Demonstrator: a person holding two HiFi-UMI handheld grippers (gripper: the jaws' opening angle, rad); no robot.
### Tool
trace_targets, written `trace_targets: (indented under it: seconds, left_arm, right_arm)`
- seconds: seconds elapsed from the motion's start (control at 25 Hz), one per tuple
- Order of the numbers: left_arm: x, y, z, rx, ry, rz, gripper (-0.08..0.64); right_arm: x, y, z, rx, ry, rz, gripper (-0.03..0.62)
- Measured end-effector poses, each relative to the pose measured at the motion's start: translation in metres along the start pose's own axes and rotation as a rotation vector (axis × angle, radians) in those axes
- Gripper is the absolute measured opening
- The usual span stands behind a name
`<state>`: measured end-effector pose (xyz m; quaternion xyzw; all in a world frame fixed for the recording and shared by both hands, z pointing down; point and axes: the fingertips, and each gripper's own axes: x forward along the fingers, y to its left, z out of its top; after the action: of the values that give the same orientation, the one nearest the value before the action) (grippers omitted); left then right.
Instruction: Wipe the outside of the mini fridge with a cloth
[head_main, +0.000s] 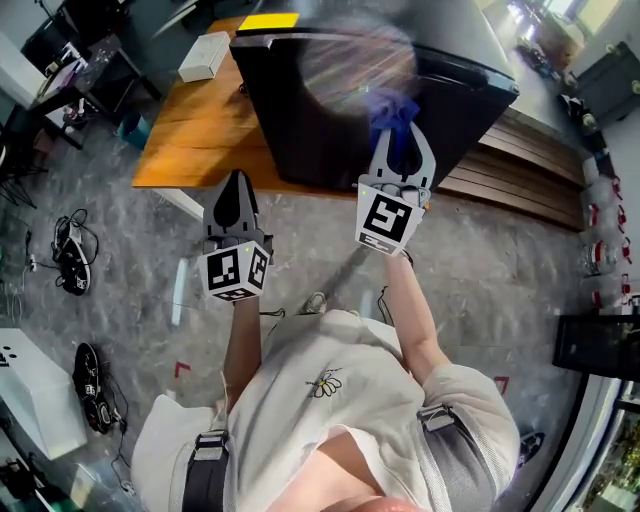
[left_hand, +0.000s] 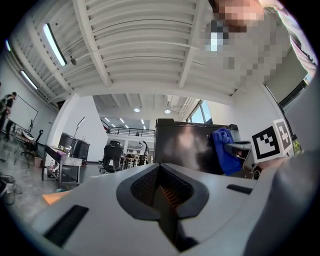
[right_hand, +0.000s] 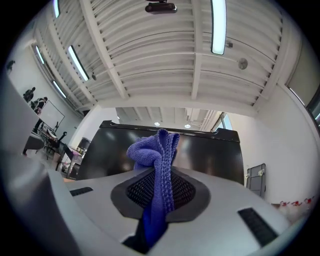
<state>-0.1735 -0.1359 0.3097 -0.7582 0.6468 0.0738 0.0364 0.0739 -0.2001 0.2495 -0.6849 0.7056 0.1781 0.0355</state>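
My right claw (head_main: 402, 150) is gripping blue cloth (head_main: 392, 112), holding it at front of mini fridge (head_main: 300, 120) on wooden surface (head_main: 190, 140); my left claw (head_main: 237, 190) is hanging closed, empty; wiping is looking barely begun; other sides seemingly awaiting.

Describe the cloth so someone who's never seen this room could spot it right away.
Find the black mini fridge on the wooden table. In front of it, the right gripper pinches a bunched blue cloth, the only blue thing nearby.
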Motion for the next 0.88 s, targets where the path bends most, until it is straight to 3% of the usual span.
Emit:
trace_targets:
  seconds: [0.88]
  left_arm:
    - [0.009, -0.016, -0.002, -0.006, -0.009, -0.049, 0.005]
  right_arm:
    - [-0.022, -0.109, -0.025, -0.039, 0.059, -0.245, 0.061]
